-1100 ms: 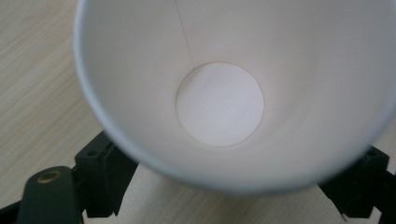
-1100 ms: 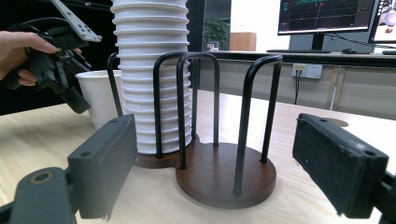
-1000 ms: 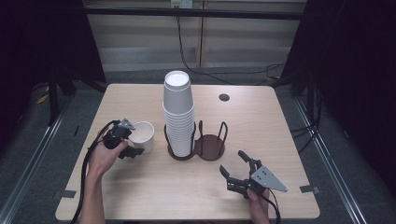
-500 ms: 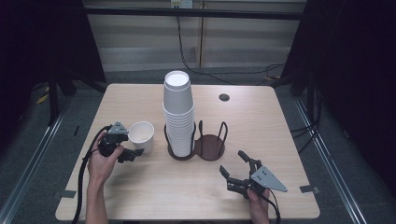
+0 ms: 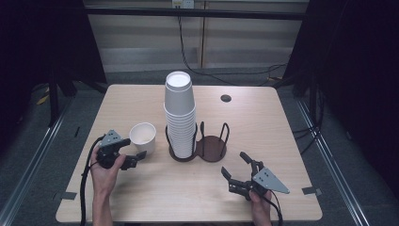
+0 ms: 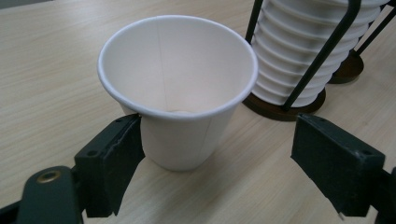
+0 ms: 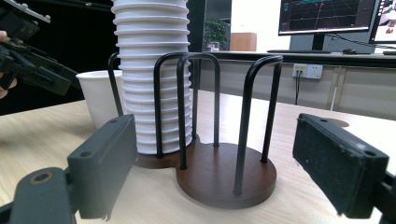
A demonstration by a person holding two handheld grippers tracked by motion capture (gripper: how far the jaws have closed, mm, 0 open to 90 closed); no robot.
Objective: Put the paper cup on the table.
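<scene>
A single white paper cup stands upright and empty on the wooden table, left of the holder. My left gripper is open just in front of it. In the left gripper view the cup's base sits between the jaws, close against one jaw and well clear of the other. A tall stack of white cups fills the left ring of a dark two-ring wire holder. My right gripper is open and empty, facing the holder's empty ring.
A small round hole lies in the table's far right part. Black cables trail from both grippers toward the front edge. Dark curtains and floor rails surround the table.
My left gripper has drawn back from the cup toward the table's front left. The cup has stayed in place. The right gripper has not moved.
</scene>
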